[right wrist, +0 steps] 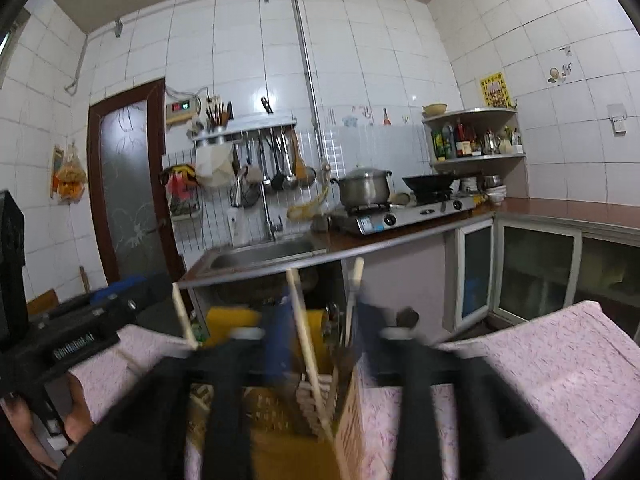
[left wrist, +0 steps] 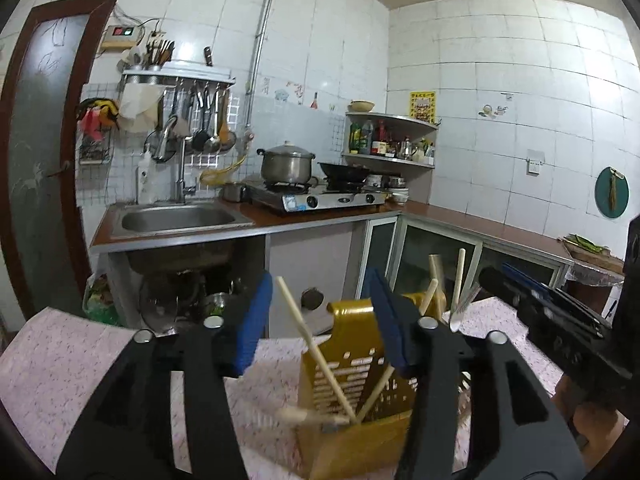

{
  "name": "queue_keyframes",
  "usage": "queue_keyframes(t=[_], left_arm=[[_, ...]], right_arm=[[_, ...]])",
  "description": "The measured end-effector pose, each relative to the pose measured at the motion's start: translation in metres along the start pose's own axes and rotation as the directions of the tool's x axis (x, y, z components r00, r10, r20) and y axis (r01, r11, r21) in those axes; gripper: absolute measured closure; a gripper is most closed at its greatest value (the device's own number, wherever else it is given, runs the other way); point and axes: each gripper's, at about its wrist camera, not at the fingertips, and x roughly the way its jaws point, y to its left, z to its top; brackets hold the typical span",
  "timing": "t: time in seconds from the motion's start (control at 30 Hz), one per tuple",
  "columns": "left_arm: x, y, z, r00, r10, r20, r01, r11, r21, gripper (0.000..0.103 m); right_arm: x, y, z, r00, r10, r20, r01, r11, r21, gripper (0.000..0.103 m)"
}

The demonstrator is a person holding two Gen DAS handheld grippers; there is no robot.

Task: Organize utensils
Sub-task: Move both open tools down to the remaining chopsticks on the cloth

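Counted: 2 grippers, the left gripper (left wrist: 320,312) and right gripper (right wrist: 320,320), both gaping with blue pads gripping nothing, plus 1 slotted yellow plastic holder (left wrist: 352,364) on the pink speckled table (left wrist: 72,360). In the holder, about 5 pale wooden chopsticks (left wrist: 312,344) leaning. Only from the left: a flat metal utensil (left wrist: 464,304); only from the right: fingers (right wrist: 76,424).

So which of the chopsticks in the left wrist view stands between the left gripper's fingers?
The long chopstick leaning left out of the yellow holder. It rises between the open blue fingers; the other upright ones stand right of them.
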Motion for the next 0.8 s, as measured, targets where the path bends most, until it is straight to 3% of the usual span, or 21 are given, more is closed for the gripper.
queue_keyframes(t=[0.13, 0.47, 0.67, 0.8], left_arm=[[-0.022, 0.007, 0.000, 0.999, 0.010, -0.050, -0.011, 1.000, -0.024, 0.032], [-0.078, 0.008, -0.033, 0.982, 0.025, -0.190, -0.032, 0.999, -0.031, 0.005], [-0.081, -0.004, -0.065, 0.949, 0.006, -0.316, -0.018, 0.999, -0.037, 0.005], [-0.076, -0.015, -0.092, 0.910, -0.010, -0.415, -0.012, 0.999, -0.049, 0.005]], right_arm=[[-0.027, 0.003, -0.003, 0.999, -0.025, -0.028, 0.024, 1.000, -0.019, 0.050], [-0.089, -0.012, -0.029, 0.980, -0.112, -0.162, 0.113, 0.994, -0.004, 0.048], [-0.101, -0.027, -0.060, 0.938, -0.155, -0.311, 0.165, 0.986, 0.006, 0.040], [-0.103, -0.034, -0.089, 0.889, -0.153, -0.432, 0.178, 0.984, 0.017, 0.038]])
